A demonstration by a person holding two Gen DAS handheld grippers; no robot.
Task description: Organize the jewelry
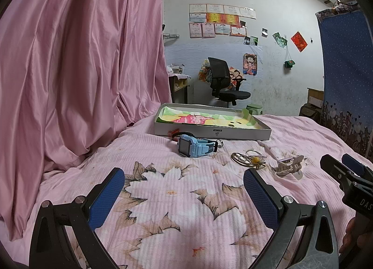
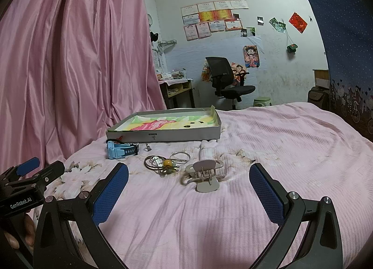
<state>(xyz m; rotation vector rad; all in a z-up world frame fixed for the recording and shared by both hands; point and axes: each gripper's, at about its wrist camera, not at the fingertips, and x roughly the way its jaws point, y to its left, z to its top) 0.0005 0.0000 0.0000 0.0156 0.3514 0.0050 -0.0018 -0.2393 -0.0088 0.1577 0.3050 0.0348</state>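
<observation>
Left gripper (image 1: 184,196): held low over the bed, jaws spread wide, nothing between them; its blue pads frame bare bedspread.
Right gripper (image 2: 188,189): likewise spread wide and empty, just above the bed, pointed at the hair claw.
Bed (image 2: 291,143): covered by a pink ribbed bedspread with a flower print; it carries all the pieces.
Box (image 2: 163,135): a shallow grey tray lined with colourful paper, lying at the far side of the jewelry.
Watch (image 2: 121,150): light blue, on its side just in front of the box, at the left of the group.
Ring (image 1: 220,144): a small silver one just right of the watch strap.
Bangles (image 2: 160,163): thin metal hoops in a loose pile with a yellow bead, between the watch and the hair claw.
Hair claw (image 2: 205,175): beige, on the bedspread nearest the right gripper, apart from its fingers.
Curtain (image 1: 81,59): pink, hanging along the left of the bed.
</observation>
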